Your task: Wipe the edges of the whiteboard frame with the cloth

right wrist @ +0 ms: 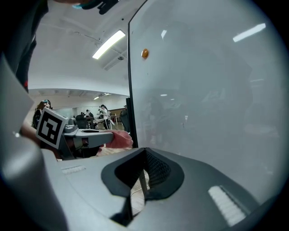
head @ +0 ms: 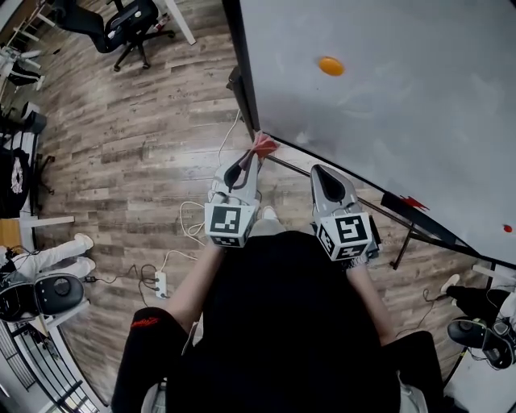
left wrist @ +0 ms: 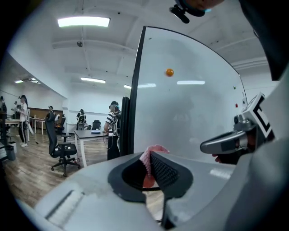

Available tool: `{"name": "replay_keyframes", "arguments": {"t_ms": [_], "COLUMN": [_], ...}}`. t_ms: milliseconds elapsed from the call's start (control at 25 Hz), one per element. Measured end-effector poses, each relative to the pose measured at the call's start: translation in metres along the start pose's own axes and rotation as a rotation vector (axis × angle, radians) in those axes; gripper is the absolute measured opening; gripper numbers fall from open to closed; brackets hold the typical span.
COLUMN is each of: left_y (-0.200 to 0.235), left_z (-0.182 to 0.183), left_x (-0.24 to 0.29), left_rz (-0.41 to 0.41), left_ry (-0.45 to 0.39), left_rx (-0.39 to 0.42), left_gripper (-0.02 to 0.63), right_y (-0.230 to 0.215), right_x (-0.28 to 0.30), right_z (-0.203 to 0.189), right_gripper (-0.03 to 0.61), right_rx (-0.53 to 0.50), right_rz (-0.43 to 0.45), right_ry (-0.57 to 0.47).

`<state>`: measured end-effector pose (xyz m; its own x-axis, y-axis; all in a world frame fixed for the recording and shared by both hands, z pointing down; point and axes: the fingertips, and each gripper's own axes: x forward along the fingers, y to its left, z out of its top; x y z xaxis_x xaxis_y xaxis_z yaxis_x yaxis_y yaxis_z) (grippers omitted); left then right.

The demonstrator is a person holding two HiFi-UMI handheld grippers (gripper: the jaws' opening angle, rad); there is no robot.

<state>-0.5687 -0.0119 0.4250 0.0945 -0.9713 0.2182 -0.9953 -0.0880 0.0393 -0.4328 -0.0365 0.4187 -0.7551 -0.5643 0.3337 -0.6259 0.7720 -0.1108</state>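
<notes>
The whiteboard [head: 387, 105] has a black frame [head: 246, 81], and its lower left corner lies just ahead of me. A pink cloth [head: 264, 145] touches that corner, pinched in my left gripper [head: 255, 153], which is shut on it. In the left gripper view the cloth [left wrist: 148, 161] pokes up between the jaws, with the frame's upright edge [left wrist: 136, 90] straight ahead. My right gripper [head: 323, 171] hovers shut and empty below the bottom frame edge, right of the left one. The right gripper view shows its jaws [right wrist: 144, 155] closed, with the left gripper [right wrist: 90, 135] and cloth [right wrist: 119, 139] beside the frame [right wrist: 131, 90].
An orange magnet [head: 330, 66] sticks to the board. A red marker [head: 411, 202] lies on the bottom ledge. A power strip [head: 160, 284] and cables lie on the wood floor. An office chair [head: 129, 24] stands far left, and people stand by a desk [left wrist: 88, 134] behind.
</notes>
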Motion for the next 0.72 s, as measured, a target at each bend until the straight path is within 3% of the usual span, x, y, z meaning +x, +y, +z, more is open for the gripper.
{"name": "replay_keyframes", "arguments": {"t_ms": [200,720], "left_y": [-0.015,-0.044], "left_z": [0.054,0.159], "left_x": [-0.010,-0.036], "left_rz": [-0.010,-0.054], "left_ry": [-0.122,-0.340], "left_rx": [-0.050,0.032], "left_gripper": [0.017,0.017], "right_y": [0.005,0.019], "right_x": [-0.013,-0.061], "right_z": [0.042,0.148], "right_gripper": [0.002,0.002], "right_rx": [-0.010,-0.048], "right_rz": [0.003,0.027], "right_ry": [-0.095,-0.365]}}
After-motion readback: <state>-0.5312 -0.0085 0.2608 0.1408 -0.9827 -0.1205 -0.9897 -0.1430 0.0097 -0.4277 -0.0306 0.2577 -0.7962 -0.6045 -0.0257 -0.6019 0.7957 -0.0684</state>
